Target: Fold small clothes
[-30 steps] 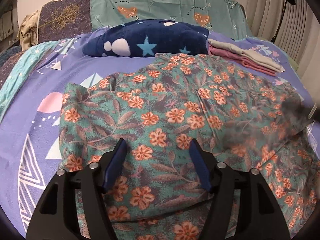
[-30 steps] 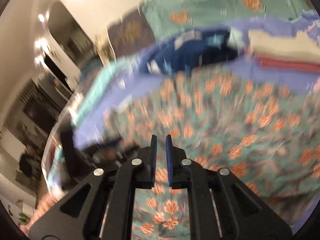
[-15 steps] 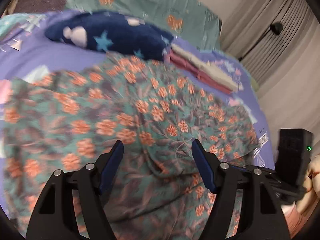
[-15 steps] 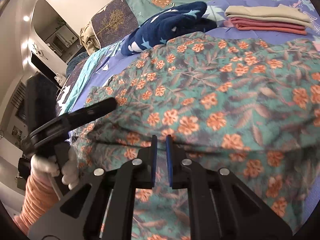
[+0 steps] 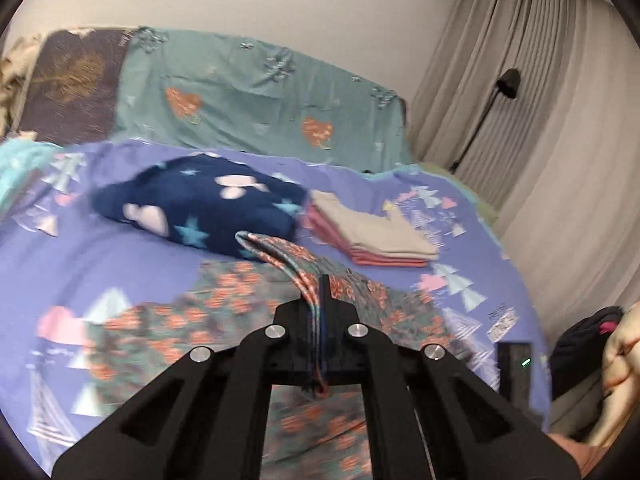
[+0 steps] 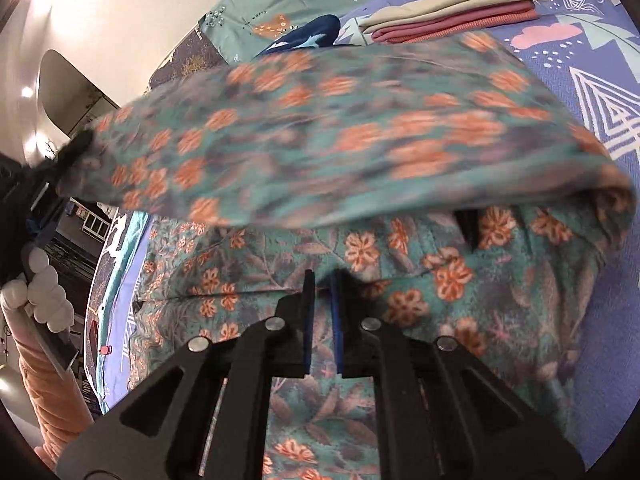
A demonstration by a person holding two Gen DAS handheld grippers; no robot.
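While the green cloth with orange flowers [image 6: 360, 136] lies on the purple bed cover with triangles [image 5: 120, 256], the left gripper [image 5: 320, 300] pinches one edge tight and lifts it up. One part hangs in the air over the rest. The right gripper [image 6: 321, 280] sits low over the cloth, fingers almost together with nothing between them. A folded tan and pink pile [image 5: 372, 236] rests near the dark blue star blanket [image 5: 200, 208]

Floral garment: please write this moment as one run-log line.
step: fold | left gripper: shut on floral garment, edge lifted | right gripper: jaws nearly shut, over garment | folded stack: behind
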